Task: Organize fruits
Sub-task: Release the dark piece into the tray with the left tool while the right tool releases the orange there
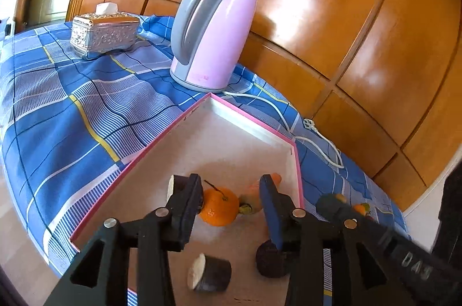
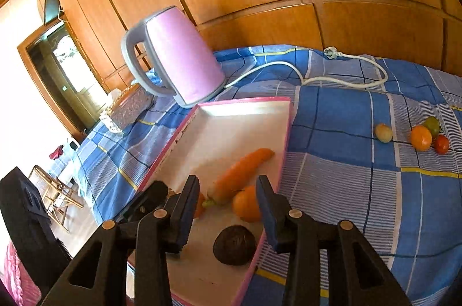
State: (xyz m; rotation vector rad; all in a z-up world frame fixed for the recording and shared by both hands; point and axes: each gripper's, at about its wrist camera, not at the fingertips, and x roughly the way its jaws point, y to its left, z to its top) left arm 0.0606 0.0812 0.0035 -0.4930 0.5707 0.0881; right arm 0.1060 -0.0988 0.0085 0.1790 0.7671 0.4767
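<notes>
Raised characters on the black arm of the other tool, seen at lower right in the left wrist view, appear to read "DA3"; they lie at an angle and may be mirrored or incomplete. A small red mark on the base of the pink kettle is too blurred to read. The right wrist view shows no legible text.

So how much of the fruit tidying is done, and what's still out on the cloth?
Partly done. The pink-edged box already holds a carrot, an orange, a dark round fruit and a cut dark piece. Nothing is in hand: the left gripper and right gripper stand open over the box. Left: four small fruits lie on the checked cloth.
</notes>
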